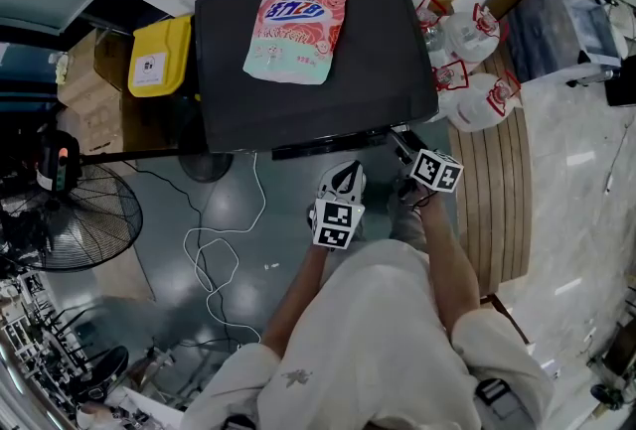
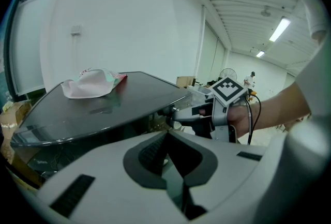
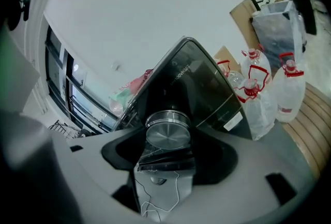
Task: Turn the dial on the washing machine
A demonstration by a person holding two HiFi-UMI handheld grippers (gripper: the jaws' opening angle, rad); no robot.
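Note:
The black washing machine fills the top middle of the head view, with a pink and green detergent pouch lying on its lid. In the right gripper view the silver dial on the machine's front sits squarely between the jaws, and the pads press its rim. My right gripper reaches up to the machine's front edge. My left gripper hangs a little lower and to the left, off the machine, shut with nothing in it. The left gripper view shows the right gripper at the front panel.
A standing fan is at the left and a white cable loops over the grey floor. A yellow bin stands left of the machine. Clear jugs with red caps and wooden slats lie to the right.

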